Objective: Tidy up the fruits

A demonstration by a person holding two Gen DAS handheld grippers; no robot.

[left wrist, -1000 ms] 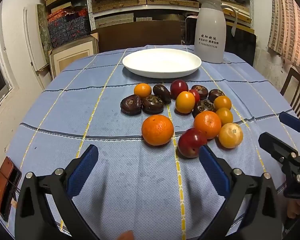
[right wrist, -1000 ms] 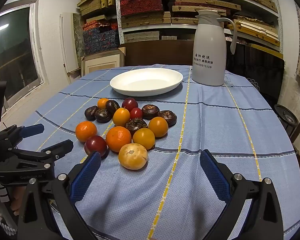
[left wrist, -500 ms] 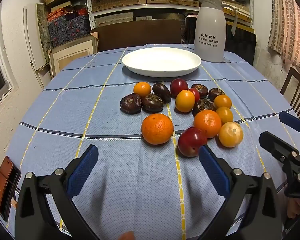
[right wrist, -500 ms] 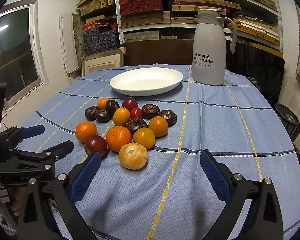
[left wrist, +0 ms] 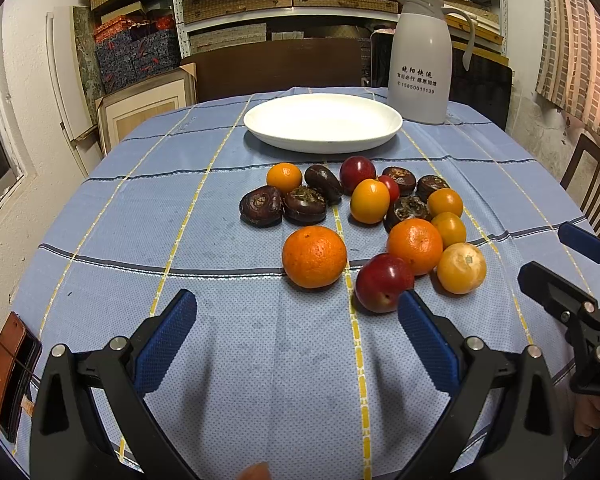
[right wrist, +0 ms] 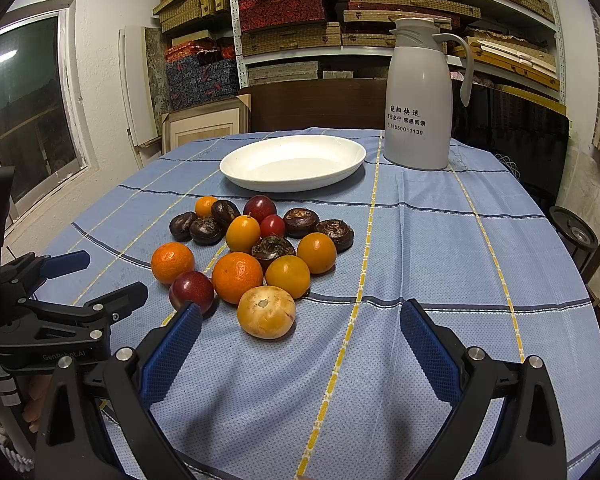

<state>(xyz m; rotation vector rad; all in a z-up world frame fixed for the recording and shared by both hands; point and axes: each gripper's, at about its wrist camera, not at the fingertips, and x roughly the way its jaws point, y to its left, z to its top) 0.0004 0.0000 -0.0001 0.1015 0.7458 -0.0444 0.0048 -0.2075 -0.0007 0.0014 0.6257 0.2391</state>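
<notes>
Barely any shift vs 1 s ago: both views eased slightly twd fruit, nothing on cloth moved. Left gripper [left wrist: 298, 326] spread wide, holding nothing, low over blue tablecloth [left wrist: 140, 208], big orange [left wrist: 314, 257] and red plum [left wrist: 384, 282] just ahead. Right gripper [right wrist: 300, 338] also wide, empty, pale yellow fruit [right wrist: 266, 311] just ahead of left pad. Fruit cluster loose mid-table, not on white plate [right wrist: 292, 162] behind it. Grey flask [right wrist: 418, 96] beside plate.
</notes>
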